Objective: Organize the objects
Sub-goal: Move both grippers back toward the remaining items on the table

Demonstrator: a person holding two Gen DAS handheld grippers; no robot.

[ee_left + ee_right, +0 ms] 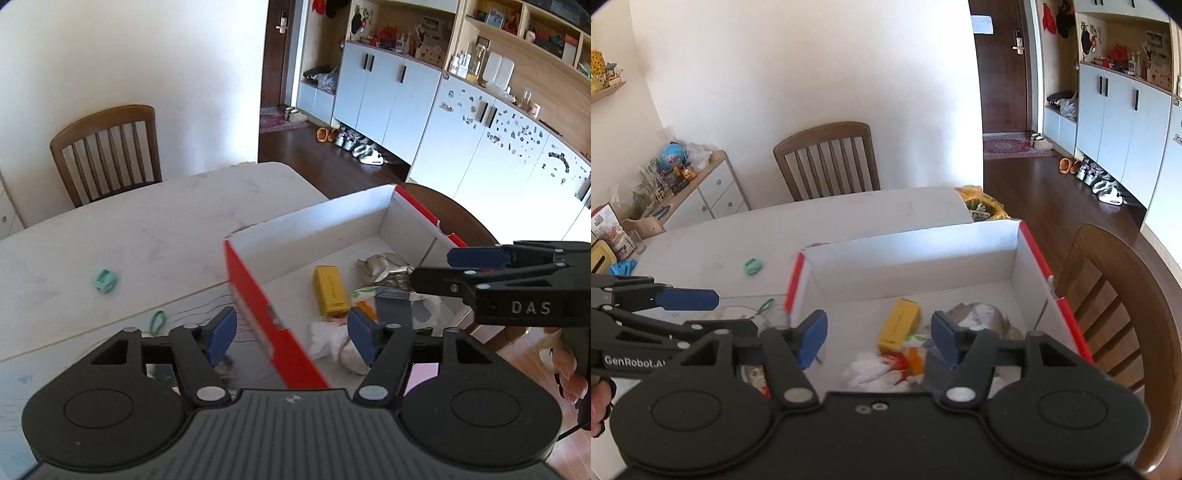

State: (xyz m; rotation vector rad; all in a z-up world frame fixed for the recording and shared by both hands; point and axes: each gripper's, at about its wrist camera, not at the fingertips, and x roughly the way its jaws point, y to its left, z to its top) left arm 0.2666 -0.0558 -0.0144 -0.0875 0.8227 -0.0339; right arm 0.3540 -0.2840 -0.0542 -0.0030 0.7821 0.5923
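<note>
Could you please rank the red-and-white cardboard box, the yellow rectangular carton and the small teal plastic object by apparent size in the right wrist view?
1. Red-and-white cardboard box
2. Yellow rectangular carton
3. Small teal plastic object, though it lies farther from the camera.

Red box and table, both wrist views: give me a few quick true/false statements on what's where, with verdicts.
1. The yellow carton lies inside the red box. True.
2. The mint green item is in the box. False: it sits on the white table, outside the box.
3. Both grippers are empty, jaws apart. True: the left gripper and right gripper hold nothing.
4. The box is empty. False: it holds the carton, crumpled white paper and a silver wrapper.
5. A wooden chair stands at the table's far side. True.
</note>
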